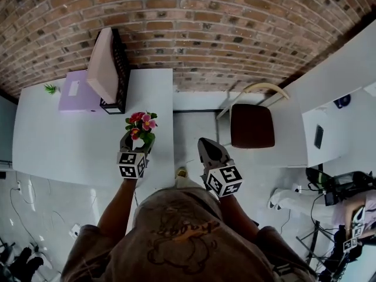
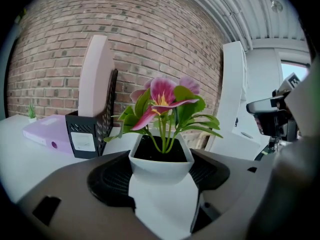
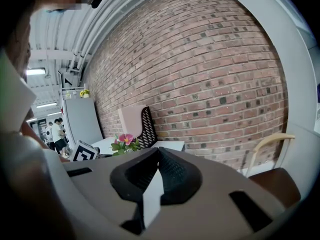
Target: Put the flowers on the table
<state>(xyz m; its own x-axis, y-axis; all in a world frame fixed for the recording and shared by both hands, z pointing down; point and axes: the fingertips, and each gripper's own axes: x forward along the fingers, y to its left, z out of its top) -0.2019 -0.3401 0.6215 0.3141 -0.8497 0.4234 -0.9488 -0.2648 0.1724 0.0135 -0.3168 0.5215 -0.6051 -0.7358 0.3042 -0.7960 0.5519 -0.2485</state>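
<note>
A small white pot of pink flowers with green leaves sits between the jaws of my left gripper, which is shut on it. In the head view the flowers stand upright at the tip of the left gripper, over the right part of the white table. Whether the pot touches the tabletop is hidden. My right gripper hangs over the floor to the right of the table edge. Its jaws are shut with nothing between them, as the right gripper view shows.
A black file holder with a pink folder stands at the table's far side. Beside it lie a purple box and a tiny green plant. A brown-seated chair stands right, by another white table. A brick wall runs behind.
</note>
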